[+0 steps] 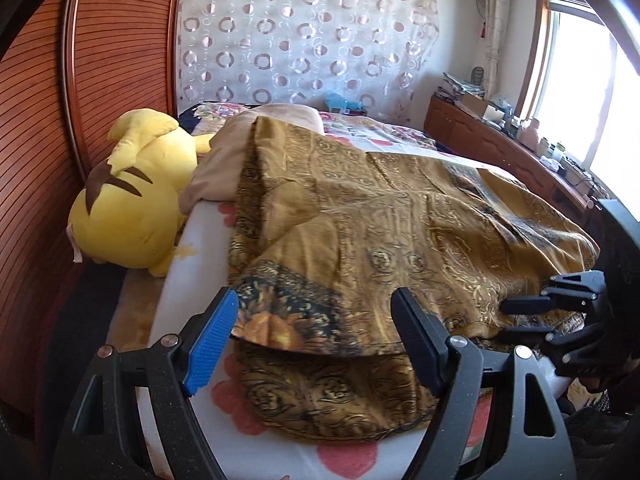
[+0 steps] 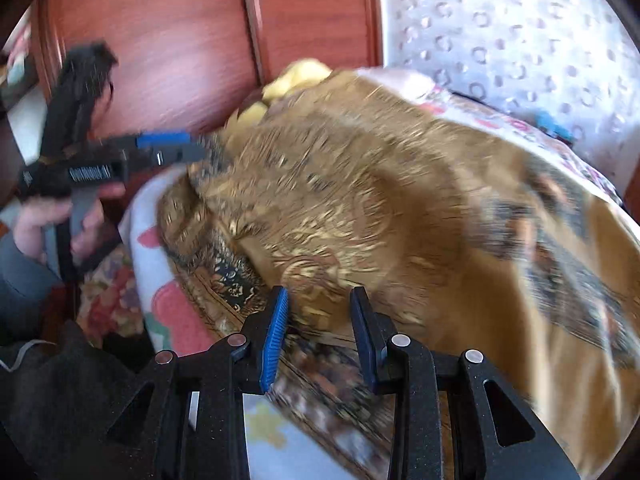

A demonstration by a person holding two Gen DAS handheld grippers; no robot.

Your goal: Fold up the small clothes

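The gold patterned garment [image 1: 380,232] lies on the bed [image 1: 208,232], long axis toward one o'clock. The left tool [image 1: 316,320], open, straddles its near hem; the right tool [image 2: 320,328], part-open, empty, hovers above.

Cloth: gold-brown patterned fabric garment [image 2: 360,200], blurred, spread over the floral-sheeted bed [image 2: 148,216].
Right gripper [image 2: 320,312]: at the cloth's near edge, fingers partly apart, nothing pinched.
Left gripper [image 2: 172,148]: left of the cloth, held by a hand [image 2: 60,220].
Backdrop: reddish wooden panel [image 2: 200,40] behind the cloth.
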